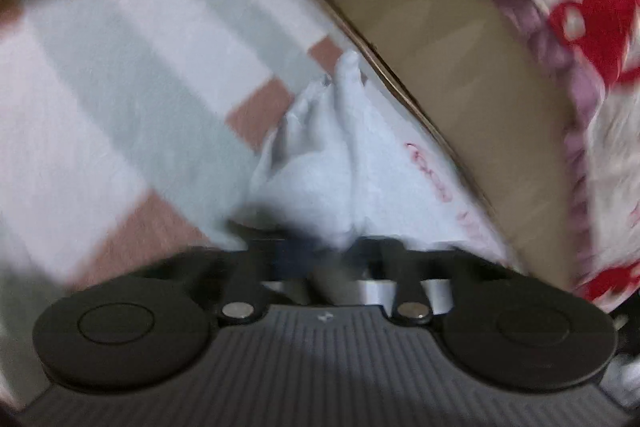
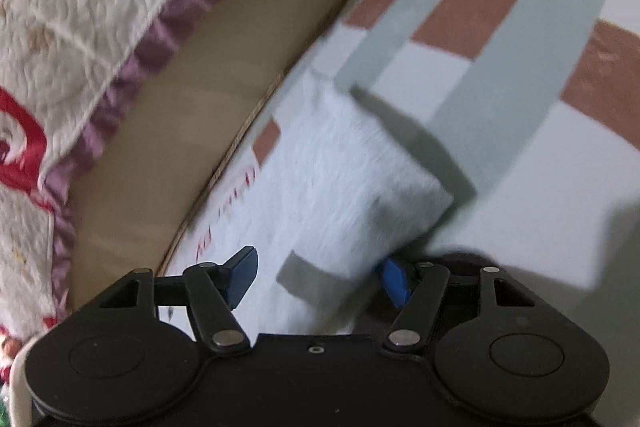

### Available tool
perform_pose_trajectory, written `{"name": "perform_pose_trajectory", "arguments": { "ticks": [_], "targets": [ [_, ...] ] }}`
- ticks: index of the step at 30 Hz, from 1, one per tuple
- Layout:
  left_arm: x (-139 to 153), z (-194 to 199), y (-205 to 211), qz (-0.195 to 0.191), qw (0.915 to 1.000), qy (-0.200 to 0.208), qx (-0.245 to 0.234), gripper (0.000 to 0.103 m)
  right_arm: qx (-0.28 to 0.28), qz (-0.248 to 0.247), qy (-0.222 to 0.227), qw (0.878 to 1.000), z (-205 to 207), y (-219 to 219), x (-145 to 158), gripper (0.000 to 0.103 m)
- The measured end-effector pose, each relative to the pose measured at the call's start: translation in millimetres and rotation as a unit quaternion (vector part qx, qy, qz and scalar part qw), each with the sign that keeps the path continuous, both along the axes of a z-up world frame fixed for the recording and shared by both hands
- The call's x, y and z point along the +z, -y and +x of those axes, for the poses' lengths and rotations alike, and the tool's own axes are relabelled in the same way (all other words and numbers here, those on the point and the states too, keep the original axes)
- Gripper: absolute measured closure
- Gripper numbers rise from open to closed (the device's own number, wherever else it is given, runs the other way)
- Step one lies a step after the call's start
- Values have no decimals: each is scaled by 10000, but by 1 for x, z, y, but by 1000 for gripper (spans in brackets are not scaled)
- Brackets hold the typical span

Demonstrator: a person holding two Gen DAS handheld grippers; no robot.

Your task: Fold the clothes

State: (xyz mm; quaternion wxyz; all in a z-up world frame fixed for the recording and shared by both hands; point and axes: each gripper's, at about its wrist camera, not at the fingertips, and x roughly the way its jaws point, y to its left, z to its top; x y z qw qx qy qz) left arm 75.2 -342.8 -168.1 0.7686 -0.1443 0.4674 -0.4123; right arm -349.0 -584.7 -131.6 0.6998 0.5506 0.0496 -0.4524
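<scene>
A white garment with red print [image 1: 360,163] lies on a checked sheet beside a tan board. In the left wrist view my left gripper [image 1: 316,247] is shut on a bunched ridge of the white garment, which rises from between the jaws. In the right wrist view the same white garment [image 2: 340,167] lies as a flat folded panel. My right gripper [image 2: 320,279] is open, its blue pads [image 2: 242,275] standing on either side of the garment's near edge.
A checked sheet of white, pale green and brown squares [image 2: 500,75] covers the surface. A tan board [image 1: 432,39] runs along the garment's edge. A cream quilt with red shapes and a purple frill [image 2: 80,39] lies beyond the board.
</scene>
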Motion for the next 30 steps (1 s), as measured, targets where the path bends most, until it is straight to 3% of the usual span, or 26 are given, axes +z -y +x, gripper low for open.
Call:
{"name": "perform_pose_trajectory", "arguments": {
  "ticks": [1, 2, 5, 8, 10, 12, 14, 15, 16, 18, 19, 21, 23, 25, 27, 29, 30],
  "targets": [
    [7, -3, -2, 2, 9997, 230, -74, 92, -184, -61, -217, 9996, 3, 4, 0, 49],
    [15, -5, -4, 40, 9991, 385, -157, 92, -354, -119, -416, 9984, 5, 8, 0, 74],
    [21, -8, -11, 153, 9986, 455, -235, 92, -298, -461, -589, 9968, 8, 11, 10, 80],
    [10, -5, -16, 371, 9989, 225, -177, 85, 366, -1241, -1471, 9806, 23, 5, 29, 78],
    [2, 4, -27, 305, 9991, -261, 110, 78, 501, -1176, -1646, 9780, 24, 6, 25, 78],
    [17, 1, -31, 673, 9969, 322, 256, 67, 374, -955, -1469, 9838, 15, 5, 18, 76],
    [33, -4, -34, 1069, 9835, 1297, 670, 73, 333, -937, -1455, 9844, 13, 1, 16, 75],
    [36, -1, -34, 1194, 9786, 1515, 712, 81, 311, -929, -1433, 9848, 12, 0, 17, 75],
    [35, 6, -35, 1193, 9809, 1428, 570, 92, 264, -891, -1368, 9862, 11, 1, 17, 74],
    [34, 16, -41, 1056, 9872, 1090, 482, 96, 124, -789, -1195, 9896, 8, 5, 14, 72],
    [40, 13, -42, 925, 9879, 1196, 340, 96, 54, -752, -1127, 9908, 5, 6, 12, 69],
    [55, -8, -30, 691, 9825, 1703, -297, 95, -52, -687, -1002, 9926, -2, 1, 7, 52],
    [66, -31, -17, 395, 9733, 2039, -975, 91, -72, -566, -768, 9954, -7, 1, -1, 50],
    [63, -52, 2, -12, 9715, 1704, -1647, 86, -63, -611, -463, 9970, -7, 2, -7, 44],
    [55, -78, 26, -119, 9575, 1662, -2354, 84, -29, -759, -247, 9968, -3, 4, -11, 29],
    [51, -110, 47, -73, 9261, 2272, -3012, 79, 208, -842, -503, 9950, 11, 12, -6, 27],
    [49, -124, 57, -39, 9095, 2513, -3312, 69, 326, -863, -687, 9934, 17, 16, -1, 30]
  ]
}}
